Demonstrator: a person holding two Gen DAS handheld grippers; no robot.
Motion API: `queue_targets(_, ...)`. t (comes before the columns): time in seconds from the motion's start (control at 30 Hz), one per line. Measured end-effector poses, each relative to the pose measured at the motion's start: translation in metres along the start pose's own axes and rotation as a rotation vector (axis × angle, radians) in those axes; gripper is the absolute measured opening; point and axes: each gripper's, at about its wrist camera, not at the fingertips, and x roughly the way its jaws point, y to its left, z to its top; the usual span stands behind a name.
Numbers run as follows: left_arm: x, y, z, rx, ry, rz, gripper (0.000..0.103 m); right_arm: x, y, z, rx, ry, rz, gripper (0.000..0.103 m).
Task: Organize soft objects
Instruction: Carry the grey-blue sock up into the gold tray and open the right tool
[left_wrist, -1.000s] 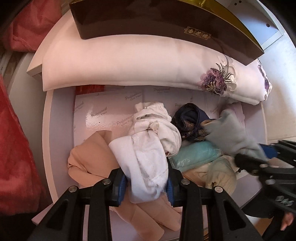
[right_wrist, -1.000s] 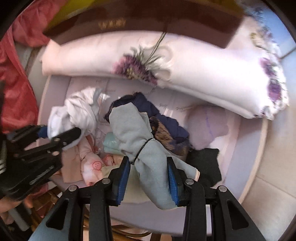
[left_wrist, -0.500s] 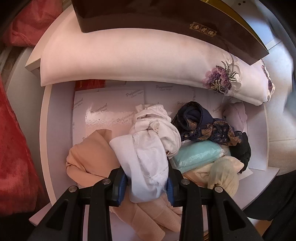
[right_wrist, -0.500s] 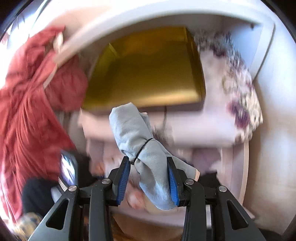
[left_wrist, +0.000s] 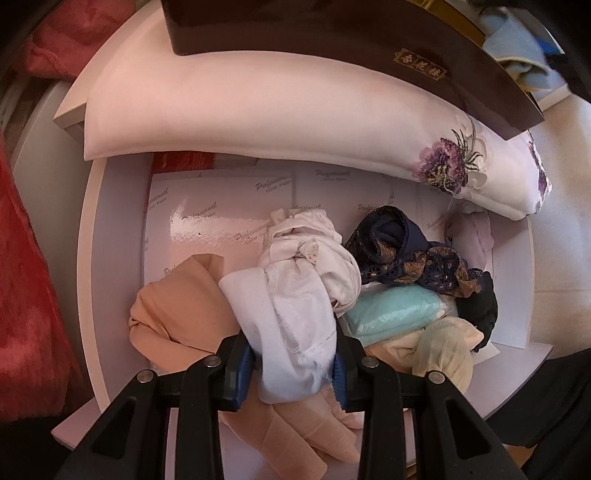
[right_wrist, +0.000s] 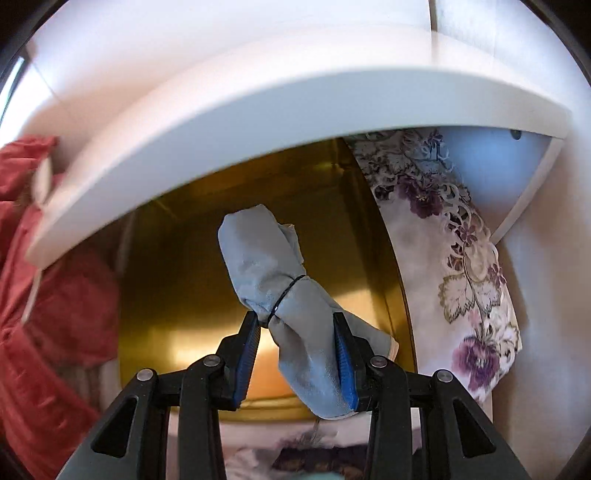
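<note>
The right gripper (right_wrist: 297, 350) has lifted out of the drawer: a second ago its fingers hung over the clothes pile, and now they face a gold box (right_wrist: 229, 280) under a white shelf (right_wrist: 295, 110), with a floral pillow (right_wrist: 465, 266) to their right. Its fingers stay clamped on a grey roll (right_wrist: 291, 306) tied with a thin band, which sticks out ahead of the tips. That roll is probably being carried to a new spot, so one item is out of the pile. The left gripper (left_wrist: 293, 363) has barely moved; its fingers remain clamped on a white cloth (left_wrist: 291, 321) over the drawer (left_wrist: 110, 258), with tan fabric (left_wrist: 177, 306) to their left and a teal bundle (left_wrist: 391, 310) to their right.
</note>
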Motion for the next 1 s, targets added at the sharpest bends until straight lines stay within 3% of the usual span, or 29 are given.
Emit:
queue_targets(0.23, -0.002, 0.003, 0.0, -0.015, 0.003, -0.005, 0.034, 0.026, -0.01, 0.009, -0.01, 0.015, -0.078, 0.043)
queue_targets(0.43, -0.001, 0.002, 0.0, -0.014, 0.004, 0.0, 0.034, 0.026, -0.015, 0.008, -0.034, 0.009, -0.072, 0.045)
queue_targets(0.63, 0.0, 0.0, 0.0, -0.008, 0.004, 0.006, 0.034, 0.003, -0.013, -0.004, -0.057, -0.016, -0.041, 0.054)
queue_targets(1.0, -0.001, -0.002, -0.001, 0.003, 0.0, 0.014, 0.034, -0.042, -0.036, -0.04, -0.066, -0.027, -0.02, 0.056)
